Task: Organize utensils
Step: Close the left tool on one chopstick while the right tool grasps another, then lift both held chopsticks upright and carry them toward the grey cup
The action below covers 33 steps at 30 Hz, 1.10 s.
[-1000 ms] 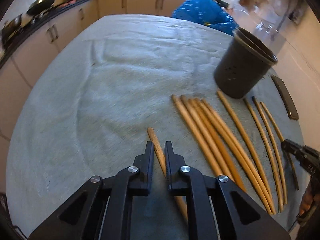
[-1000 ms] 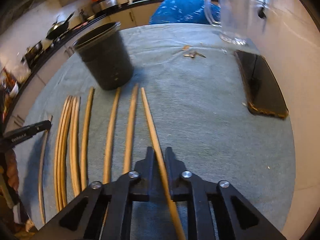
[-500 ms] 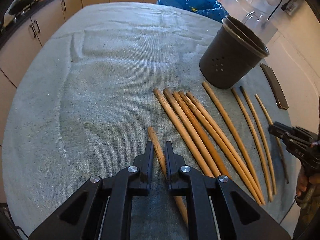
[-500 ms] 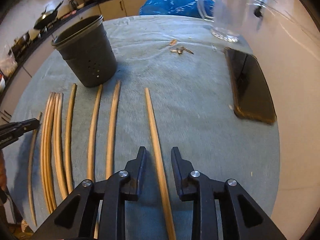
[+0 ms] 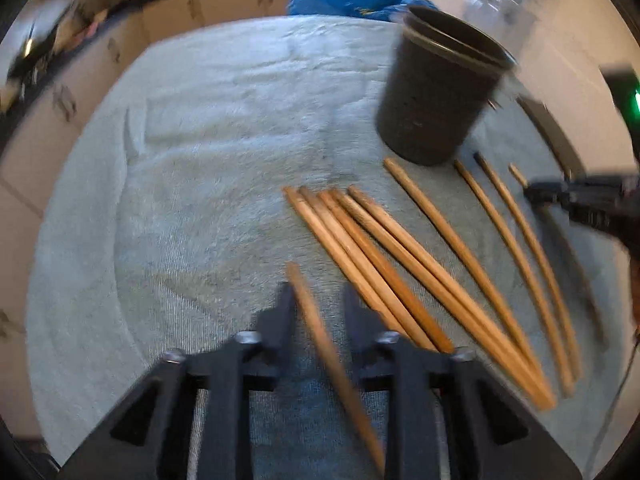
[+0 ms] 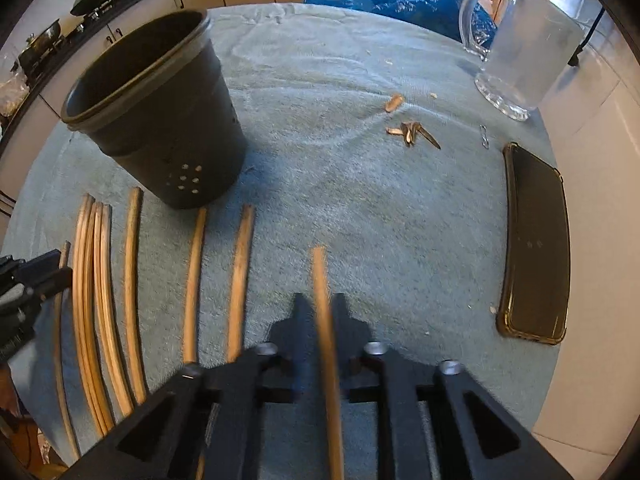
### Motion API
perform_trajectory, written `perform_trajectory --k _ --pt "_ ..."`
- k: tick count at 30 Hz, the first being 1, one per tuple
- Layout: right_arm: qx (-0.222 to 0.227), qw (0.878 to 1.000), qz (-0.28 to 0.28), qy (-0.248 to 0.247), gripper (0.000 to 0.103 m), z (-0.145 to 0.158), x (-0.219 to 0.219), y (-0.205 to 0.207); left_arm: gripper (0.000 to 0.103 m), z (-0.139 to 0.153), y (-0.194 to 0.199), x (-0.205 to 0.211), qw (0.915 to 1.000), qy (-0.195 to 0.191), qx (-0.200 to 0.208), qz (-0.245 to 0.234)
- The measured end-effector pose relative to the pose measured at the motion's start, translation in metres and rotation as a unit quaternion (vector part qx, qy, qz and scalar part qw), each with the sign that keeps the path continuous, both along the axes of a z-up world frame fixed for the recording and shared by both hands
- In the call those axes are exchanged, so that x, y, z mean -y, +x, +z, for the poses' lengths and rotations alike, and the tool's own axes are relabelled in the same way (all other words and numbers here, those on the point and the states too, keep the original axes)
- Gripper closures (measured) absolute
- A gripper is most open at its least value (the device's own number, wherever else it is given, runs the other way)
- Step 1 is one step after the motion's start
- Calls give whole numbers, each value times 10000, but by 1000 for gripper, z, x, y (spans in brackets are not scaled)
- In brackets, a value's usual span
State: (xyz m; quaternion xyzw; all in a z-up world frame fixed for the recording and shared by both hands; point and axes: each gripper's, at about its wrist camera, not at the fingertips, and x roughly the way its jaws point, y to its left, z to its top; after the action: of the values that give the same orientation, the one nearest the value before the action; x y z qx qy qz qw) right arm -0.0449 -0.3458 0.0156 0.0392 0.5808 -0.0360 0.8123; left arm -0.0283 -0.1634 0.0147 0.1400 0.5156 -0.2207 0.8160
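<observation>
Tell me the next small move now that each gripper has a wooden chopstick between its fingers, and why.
Probably carry both toward the dark perforated utensil holder. The right gripper is shut on a wooden chopstick, the left gripper on another wooden chopstick, and the holder stands upright with its mouth open just beyond the loose wooden chopsticks on the grey-blue towel.

Tan chopsticks [image 6: 132, 300], black holder [image 6: 160, 120], grey-blue cloth [image 6: 360, 220].
</observation>
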Motion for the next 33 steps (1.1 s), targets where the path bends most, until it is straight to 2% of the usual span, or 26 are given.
perform_trajectory --k 3,6,12,17,23,33 --pt "217 9998 -20 18 97 4 -4 -11 96 7 -2 -5 9997 -236 -56 14" --pt "639 9975 -202 207 97 21 -1 -33 96 31 -10 -19 9984 -499 234 99" --pt "1592 9856 -400 395 97 71 -3 -81 97 78 -33 -40 9922 -1073 627 94" --pt "2249 9728 -385 407 97 106 -23 -122 96 99 -70 -45 9860 -1374 944 37" --pt "2811 9580 -302 478 97 133 -48 -159 97 134 -114 -54 9749 -1536 1610 12" --pt "3382 9385 -168 682 97 167 -62 -189 97 183 -141 -69 9536 -2293 1953 -23"
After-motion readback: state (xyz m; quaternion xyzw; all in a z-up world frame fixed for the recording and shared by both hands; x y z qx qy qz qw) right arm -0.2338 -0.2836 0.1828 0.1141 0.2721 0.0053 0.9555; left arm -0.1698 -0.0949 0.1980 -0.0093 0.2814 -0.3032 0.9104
